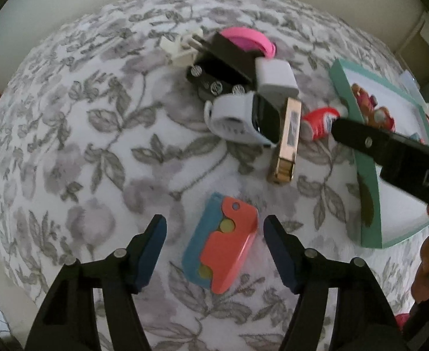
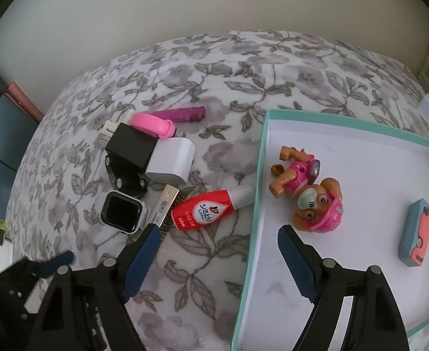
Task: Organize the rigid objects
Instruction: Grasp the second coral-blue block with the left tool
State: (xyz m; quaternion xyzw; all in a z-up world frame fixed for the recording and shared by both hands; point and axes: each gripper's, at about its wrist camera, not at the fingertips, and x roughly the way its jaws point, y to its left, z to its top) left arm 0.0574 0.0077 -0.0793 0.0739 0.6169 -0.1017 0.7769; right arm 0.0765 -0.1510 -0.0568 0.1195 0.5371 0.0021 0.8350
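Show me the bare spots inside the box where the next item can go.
Free: the box floor's near corner beside the right hand-held gripper, and the far strip behind the toy dog. The blue-and-coral case takes the right side. Outside the box it is crowded: bottle, watch and chargers lie bunched together.

The left wrist camera looked steeply down, close over the floral grey-and-white bedspread [image 1: 82, 134]. The right wrist camera looked down from slightly farther back, over the shallow teal-rimmed white box [image 2: 259, 158]. Both views shared the red plastic bottle [image 1: 319, 122] and that box.
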